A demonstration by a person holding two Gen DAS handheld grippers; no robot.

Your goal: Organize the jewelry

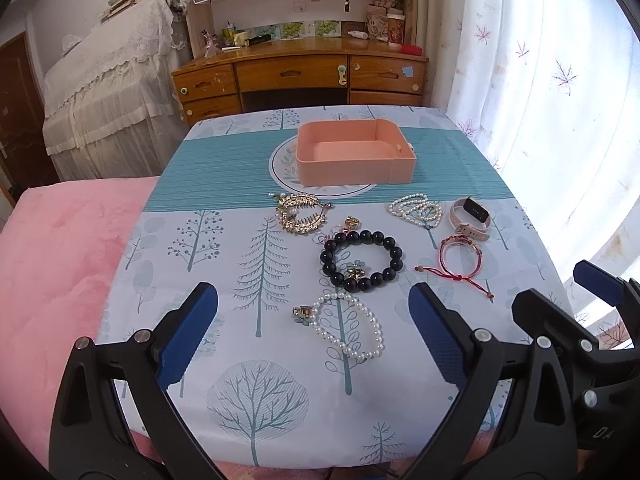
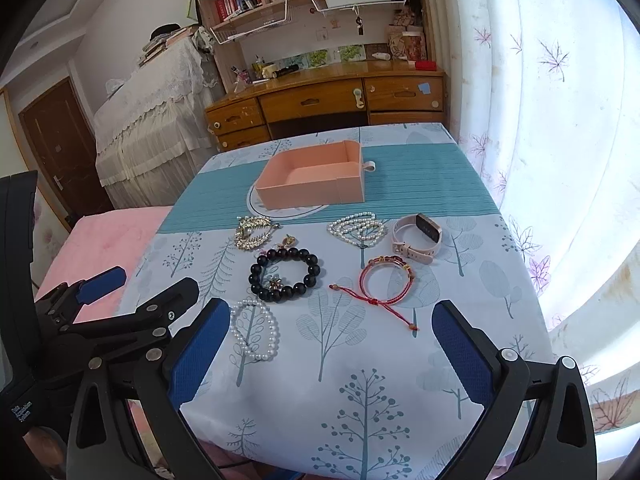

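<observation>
Your left gripper (image 1: 313,334) spread wide, empty, over pearl bracelet (image 1: 349,330). Right gripper (image 2: 331,346) likewise apart, empty. Black bead bracelet (image 1: 362,261) at 12 o'clock of pearls; pink box (image 1: 354,151) beyond, same bearing.

The left gripper (image 1: 313,328) has two black plastic arms shaped like clamp handles, each with a long teardrop-shaped cut-out. Its fingers (image 1: 188,334) carry blue pads with a fine woven texture. Round silver rivets sit at the joints. The right gripper (image 2: 331,354) is built the same way: black arms, blue textured fingers (image 2: 464,346), and silver rivets near the pad bases. Small white lettering, too blurred to read fully, marks a black body at the left edge of the right wrist view.
</observation>
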